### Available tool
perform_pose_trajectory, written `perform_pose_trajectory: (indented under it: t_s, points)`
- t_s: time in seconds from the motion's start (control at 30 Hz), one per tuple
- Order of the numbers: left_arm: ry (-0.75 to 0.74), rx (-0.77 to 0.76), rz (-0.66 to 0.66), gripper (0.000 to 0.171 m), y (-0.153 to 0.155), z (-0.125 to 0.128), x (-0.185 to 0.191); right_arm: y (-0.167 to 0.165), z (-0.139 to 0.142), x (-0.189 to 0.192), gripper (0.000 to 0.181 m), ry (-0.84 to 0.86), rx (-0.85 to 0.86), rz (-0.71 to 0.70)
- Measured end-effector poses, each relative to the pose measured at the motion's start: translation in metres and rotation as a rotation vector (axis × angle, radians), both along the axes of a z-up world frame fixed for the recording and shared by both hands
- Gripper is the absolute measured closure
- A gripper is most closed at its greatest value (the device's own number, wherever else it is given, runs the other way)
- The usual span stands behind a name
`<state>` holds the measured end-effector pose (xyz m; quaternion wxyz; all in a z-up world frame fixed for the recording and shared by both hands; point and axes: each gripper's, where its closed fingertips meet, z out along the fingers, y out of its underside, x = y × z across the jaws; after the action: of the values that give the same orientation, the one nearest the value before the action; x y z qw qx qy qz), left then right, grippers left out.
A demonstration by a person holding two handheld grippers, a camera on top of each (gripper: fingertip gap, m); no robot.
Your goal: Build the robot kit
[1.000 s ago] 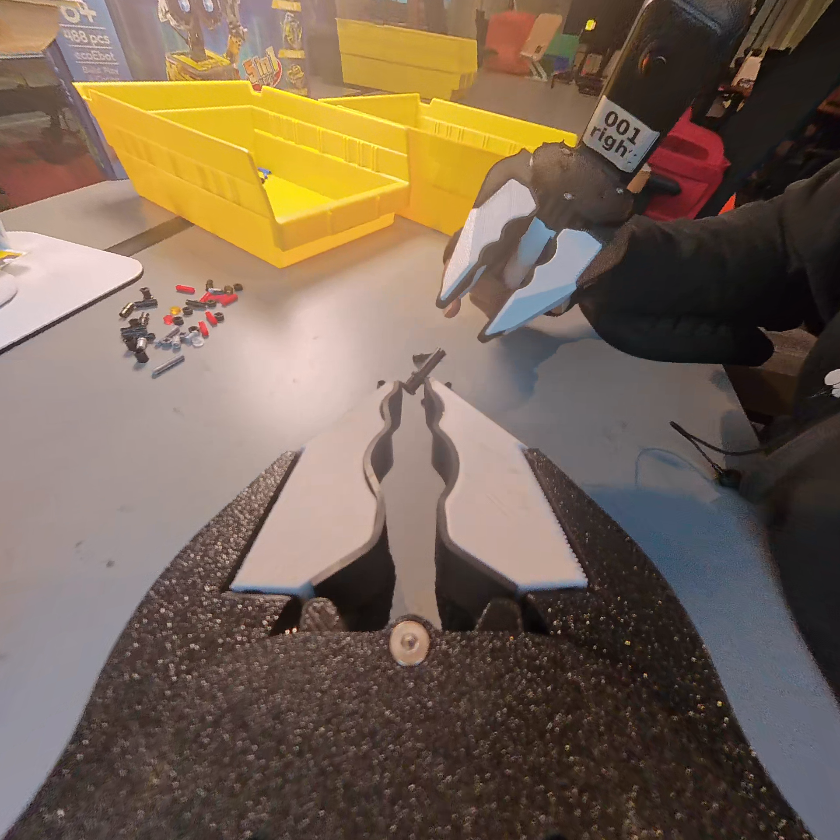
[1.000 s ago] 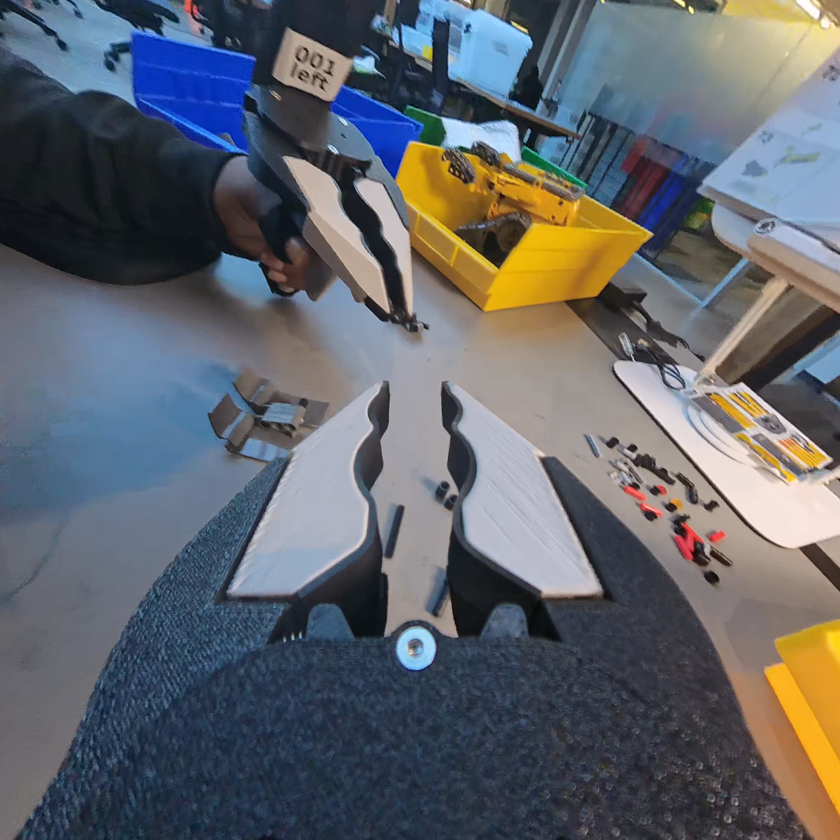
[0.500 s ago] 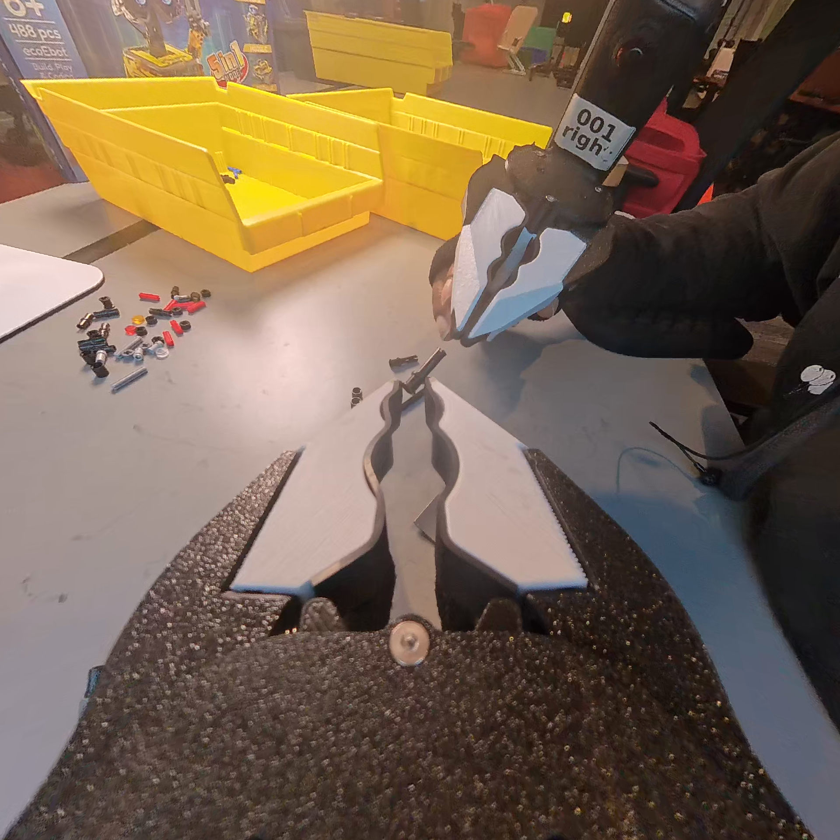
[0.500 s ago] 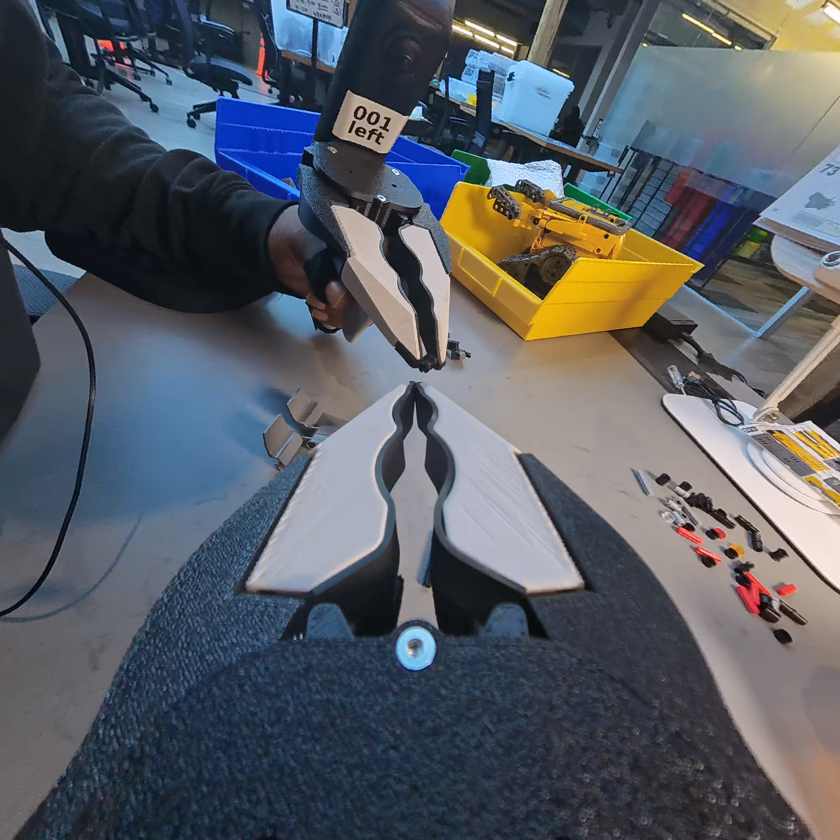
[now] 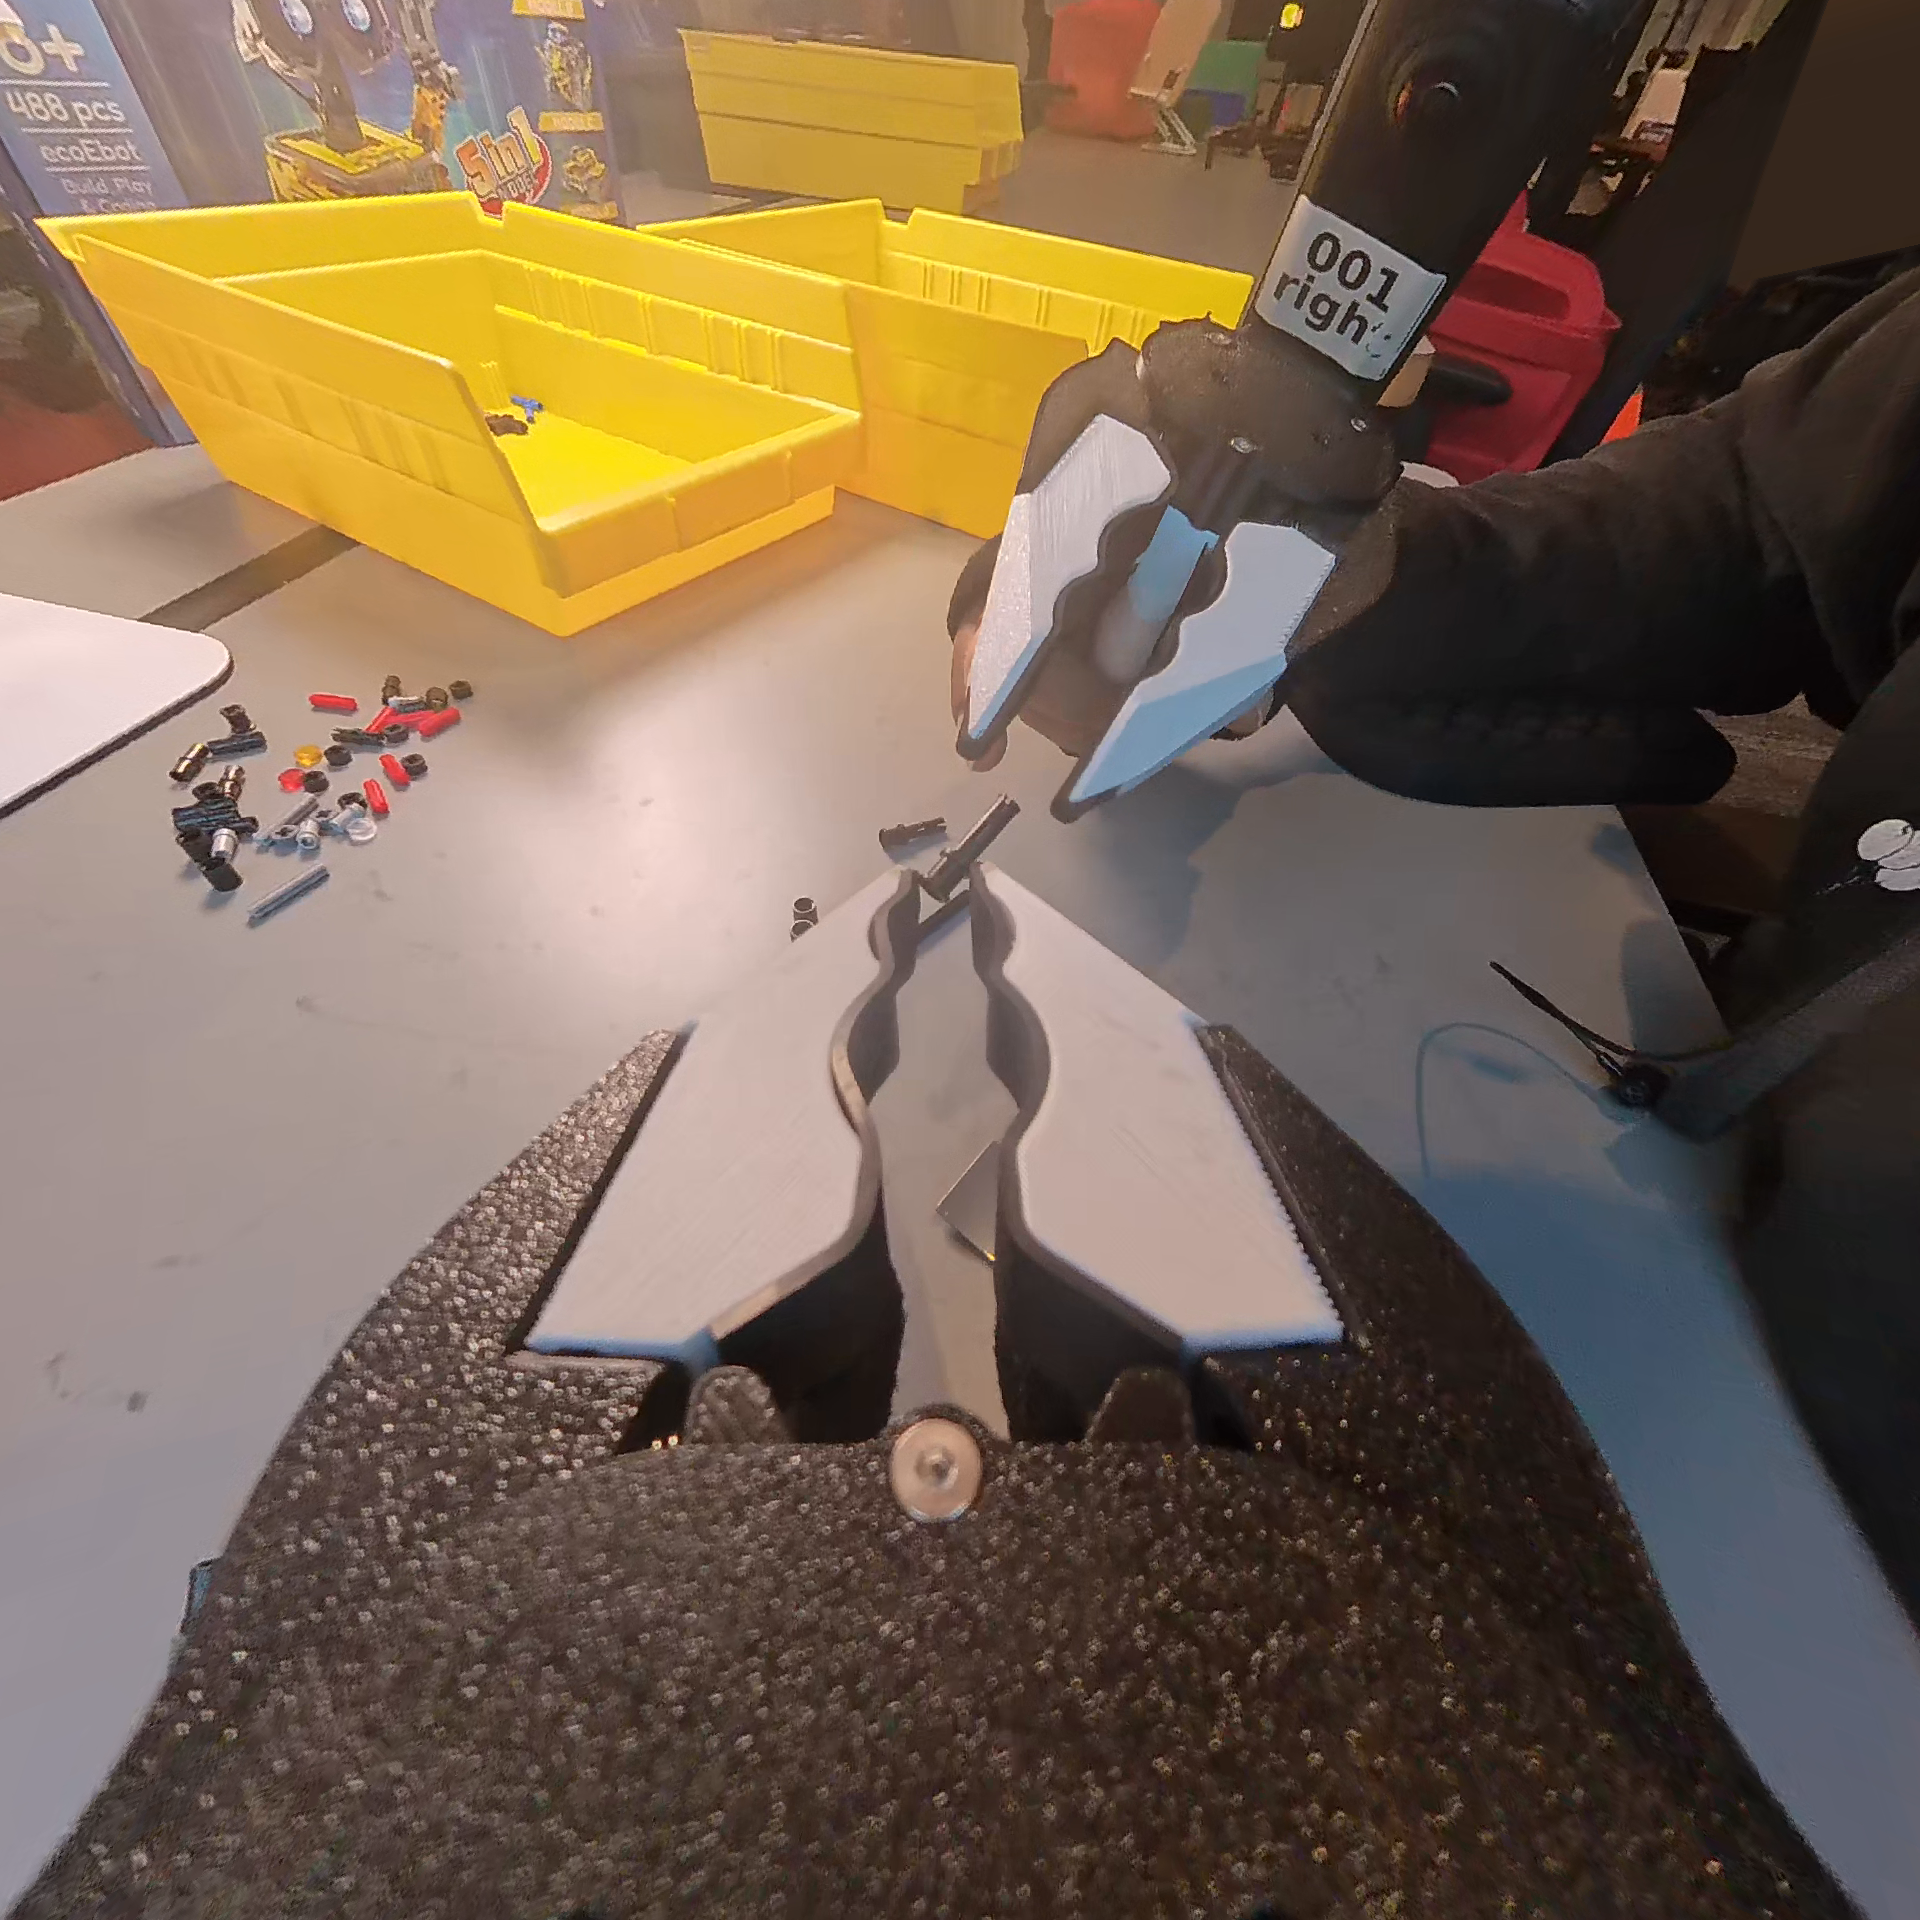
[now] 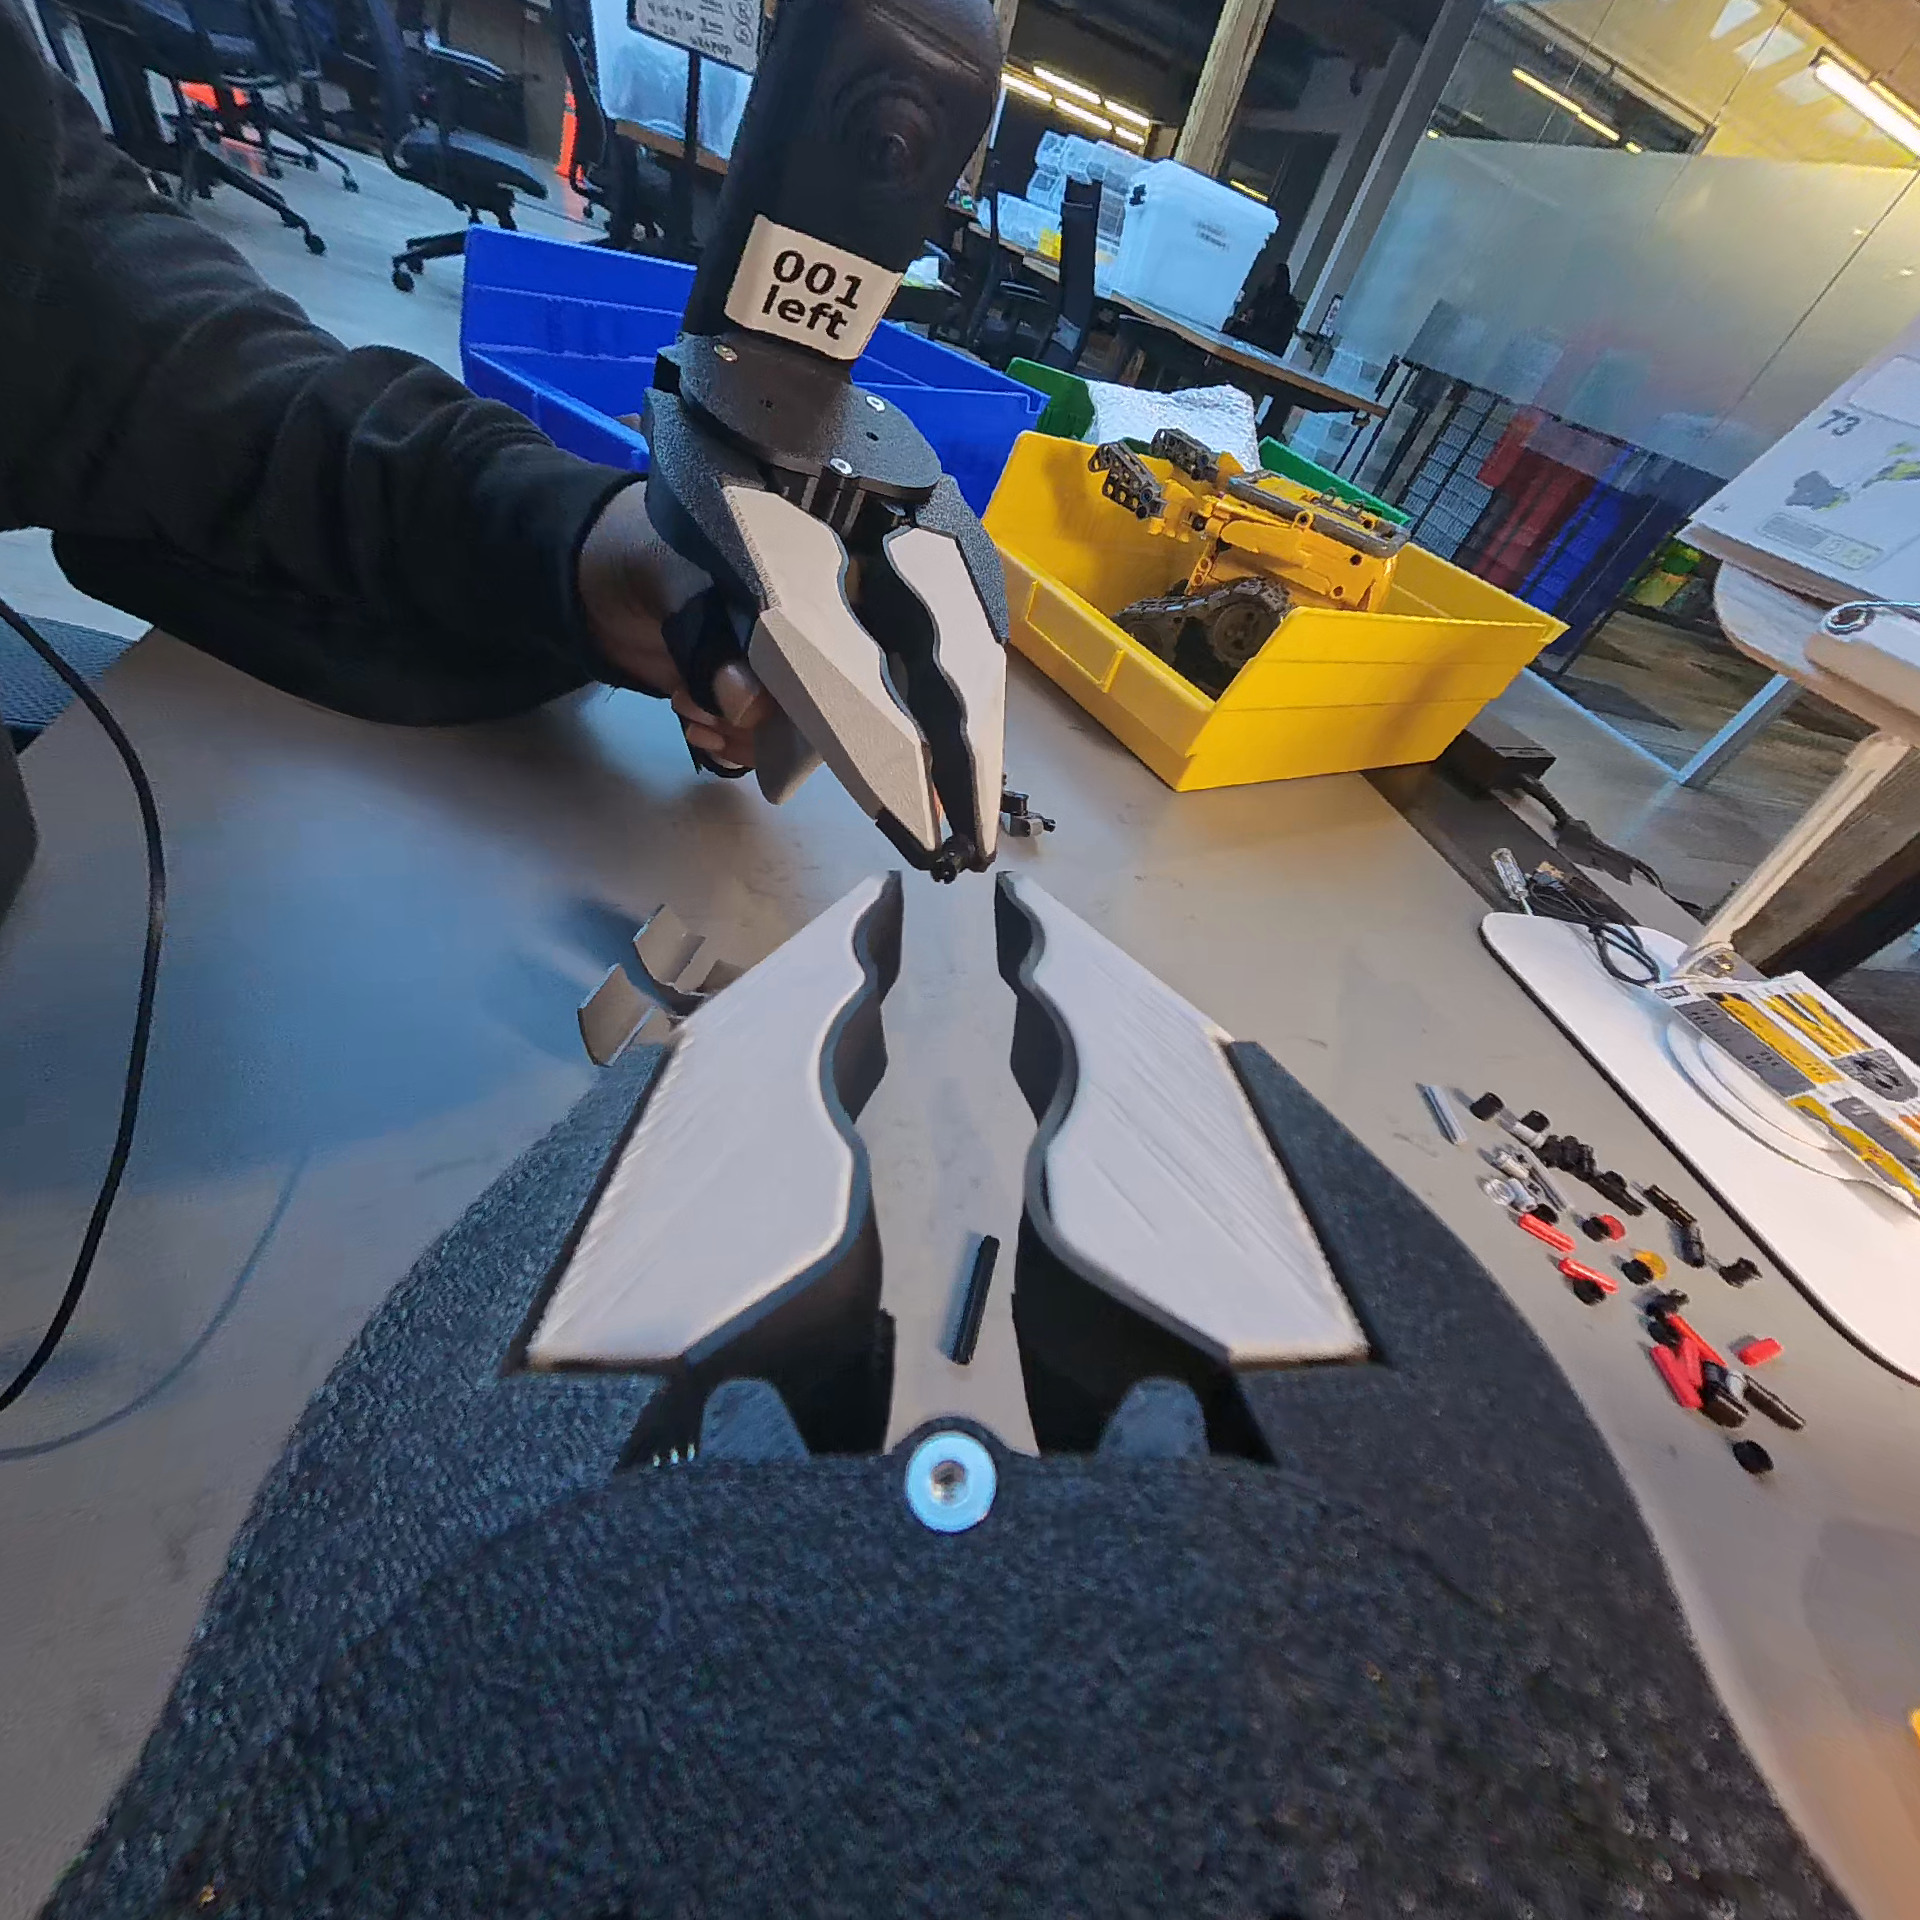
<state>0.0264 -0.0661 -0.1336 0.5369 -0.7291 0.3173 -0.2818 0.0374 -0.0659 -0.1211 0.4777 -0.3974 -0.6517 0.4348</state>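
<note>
A: Lowest in the left wrist view we see the left gripper (image 5: 943,883), its tips pinching a small black pin (image 5: 971,840) that pokes up past them toward frame centre. How far the pin runs down between the tips we cannot make out.

B: A grey scrap (image 5: 975,1205) shows in the gap further down, mostly hidden by the right finger. We can't say what it is.

A: Just beyond the tips, on the grey table (image 5: 520,1039), lie a short black connector (image 5: 912,829) and a tiny black bush (image 5: 804,910). The right gripper (image 5: 1023,769) hangs above them, spread apart with nothing between its fingers, and the hand behind it is largely covered.

B: From the right wrist view the same gripper (image 6: 948,881) frames a thin black axle (image 6: 974,1299) lying on the table under the gap, untouched. At the left edge some folded grey pieces (image 6: 639,987) are half hidden behind its finger.

A: At middle left in the left wrist view sits a scatter of red and black small parts (image 5: 312,769), too small to sort. A white board (image 5: 94,675) is cut off by the frame edge.

B: Farthest, the yellow bins (image 5: 644,447). In the right wrist view another yellow bin (image 6: 1299,686) holds a yellow tracked model (image 6: 1247,561), partly hidden by the bin wall.
</note>
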Motion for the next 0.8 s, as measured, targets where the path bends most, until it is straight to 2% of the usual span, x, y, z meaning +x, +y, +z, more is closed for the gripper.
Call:
perform_pose_trajectory:
  t_s: [0.47, 0.8]
  points:
    - [0.031, 0.019, -0.005, 0.163, -0.0014, -0.0007, 0.0038, -0.0035, -0.0056, -0.0057, 0.176, -0.013, 0.042, -0.006]
    - [0.030, 0.027, -0.050, 0.159, -0.0087, -0.0024, 0.0056, -0.0091, -0.0032, -0.0017, 0.177, -0.016, -0.059, 0.055]
